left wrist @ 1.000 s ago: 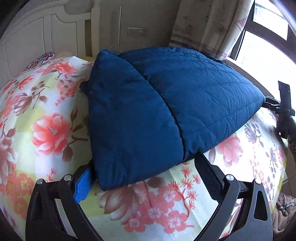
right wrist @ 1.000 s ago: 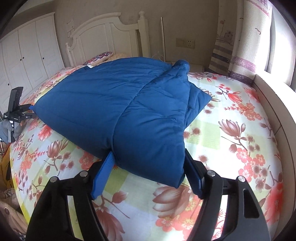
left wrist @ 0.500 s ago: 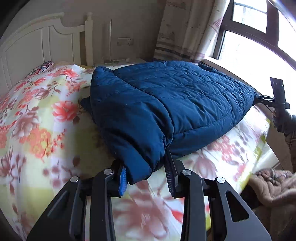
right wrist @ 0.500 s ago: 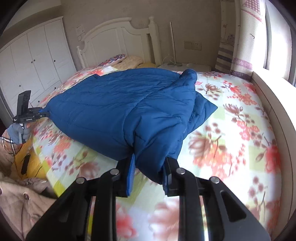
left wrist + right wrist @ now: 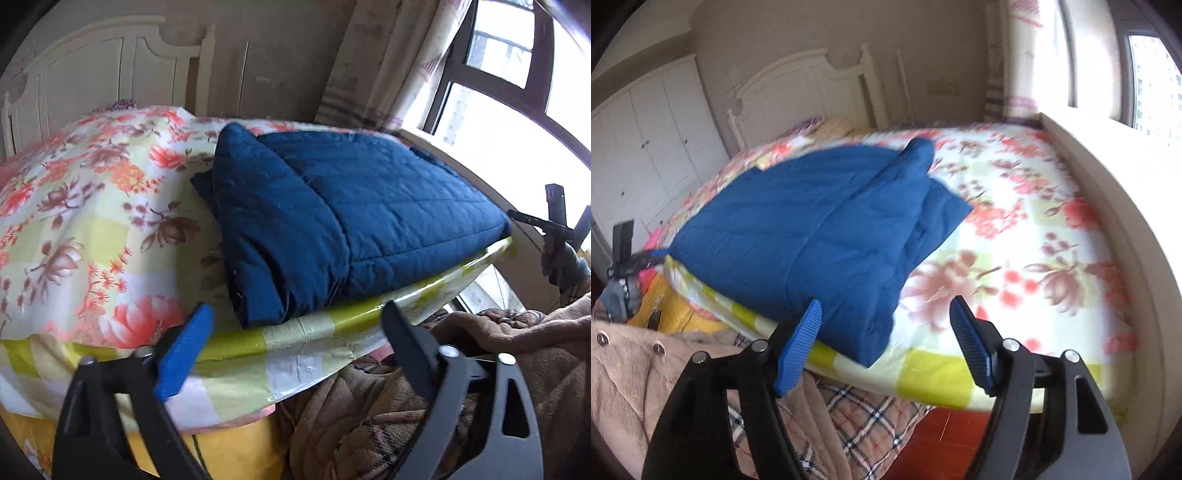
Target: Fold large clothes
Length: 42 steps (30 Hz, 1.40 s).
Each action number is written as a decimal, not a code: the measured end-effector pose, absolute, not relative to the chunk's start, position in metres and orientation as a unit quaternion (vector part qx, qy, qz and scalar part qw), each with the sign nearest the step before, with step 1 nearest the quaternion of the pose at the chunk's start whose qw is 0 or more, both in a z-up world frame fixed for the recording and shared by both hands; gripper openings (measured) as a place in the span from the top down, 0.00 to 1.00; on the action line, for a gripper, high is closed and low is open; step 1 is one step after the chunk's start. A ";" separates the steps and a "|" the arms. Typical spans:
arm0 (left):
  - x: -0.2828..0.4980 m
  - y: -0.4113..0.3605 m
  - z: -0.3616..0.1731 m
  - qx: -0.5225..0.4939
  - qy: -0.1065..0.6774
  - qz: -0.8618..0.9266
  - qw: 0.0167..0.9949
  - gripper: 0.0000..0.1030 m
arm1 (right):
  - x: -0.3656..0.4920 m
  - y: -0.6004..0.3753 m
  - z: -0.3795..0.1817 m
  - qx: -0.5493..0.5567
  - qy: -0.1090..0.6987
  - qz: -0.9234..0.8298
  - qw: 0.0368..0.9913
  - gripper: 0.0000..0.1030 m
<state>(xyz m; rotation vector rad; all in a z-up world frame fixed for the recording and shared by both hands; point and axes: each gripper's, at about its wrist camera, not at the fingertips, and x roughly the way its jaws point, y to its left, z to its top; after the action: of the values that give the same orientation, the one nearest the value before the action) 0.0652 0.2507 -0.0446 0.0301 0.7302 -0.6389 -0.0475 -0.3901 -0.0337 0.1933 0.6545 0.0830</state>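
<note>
Left gripper (image 5: 295,339) spreading wide, nothing btwn pads, hovering off bed edge. Right gripper (image 5: 886,343) also opening, empty, just short of coat's near corner. Plaid blanket (image 5: 857,417) and tan fleece (image 5: 631,376) heaped below. Blue quilted coat (image 5: 351,221) lying folded on floral bed (image 5: 92,229), near hem at mattress edge. White headboard (image 5: 96,70), curtain (image 5: 373,62) and window (image 5: 517,74) beyond.
</note>
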 end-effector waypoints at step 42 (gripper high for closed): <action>0.341 0.024 -0.073 0.056 0.450 -0.123 0.883 0.04 | 0.280 -0.164 -0.058 -0.077 0.430 0.053 0.898 0.16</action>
<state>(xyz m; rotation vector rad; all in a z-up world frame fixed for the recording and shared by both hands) 0.3405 0.0242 -0.0733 0.1161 0.9374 -0.2567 0.2797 -0.1636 -0.0583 -0.1594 0.8916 0.1106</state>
